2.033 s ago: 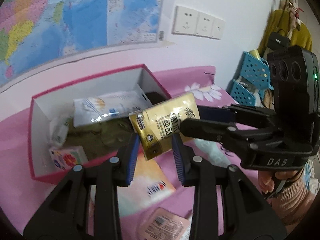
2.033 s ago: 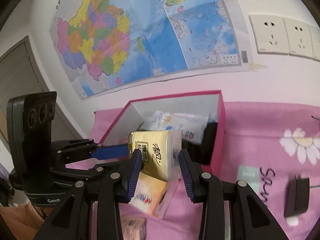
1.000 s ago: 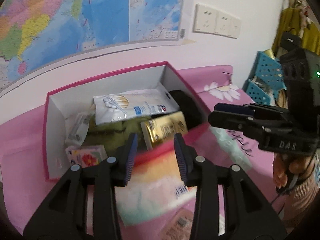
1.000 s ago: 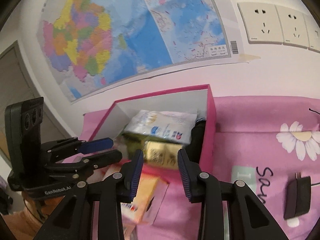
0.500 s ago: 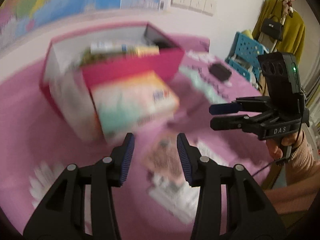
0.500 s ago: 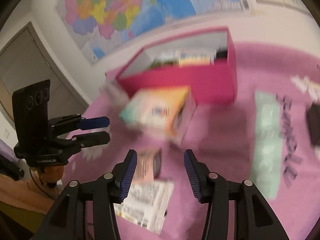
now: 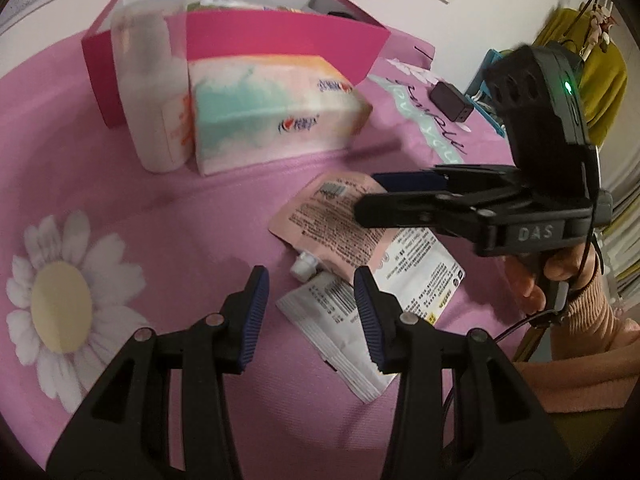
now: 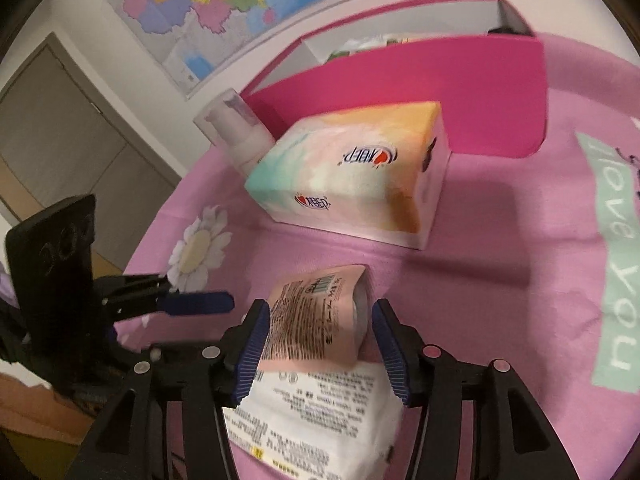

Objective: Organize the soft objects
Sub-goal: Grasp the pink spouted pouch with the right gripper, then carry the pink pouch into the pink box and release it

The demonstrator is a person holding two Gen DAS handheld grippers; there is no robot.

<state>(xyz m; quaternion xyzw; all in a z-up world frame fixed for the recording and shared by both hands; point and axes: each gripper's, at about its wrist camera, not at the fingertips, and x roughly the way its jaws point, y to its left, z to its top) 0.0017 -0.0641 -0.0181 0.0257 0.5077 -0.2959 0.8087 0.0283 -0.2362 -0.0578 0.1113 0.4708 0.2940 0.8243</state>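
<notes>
1. The right gripper (image 8: 318,346) is open wide and holds nothing. The pink pouch (image 8: 316,320) lies between its two blue pads, which stand at 9 and 3 o'clock of the pouch; whether a pad touches it I cannot tell.
2. The long axis of the pouch runs from 6 to 12 o'clock in the right wrist view, so along the fingers, and the jaws would close across its short side. It rests partly on the white packet (image 8: 316,412), which lies under the gripper at 6 o'clock.
3. The left gripper (image 7: 310,316) is also open and empty. The pouch's small spout (image 7: 303,267) is just beyond its pads at 12 o'clock. I judge the right hand is nearer to the pouch.
4. Farther, at 12 o'clock, the tissue pack (image 8: 352,172) lies against the pink box (image 8: 420,80), with a white bottle (image 7: 150,92) beside it at 9 o'clock.
5. Two seconds ago both grippers were up at the box around a yellow tissue pack; now they are down over the pouch.
</notes>
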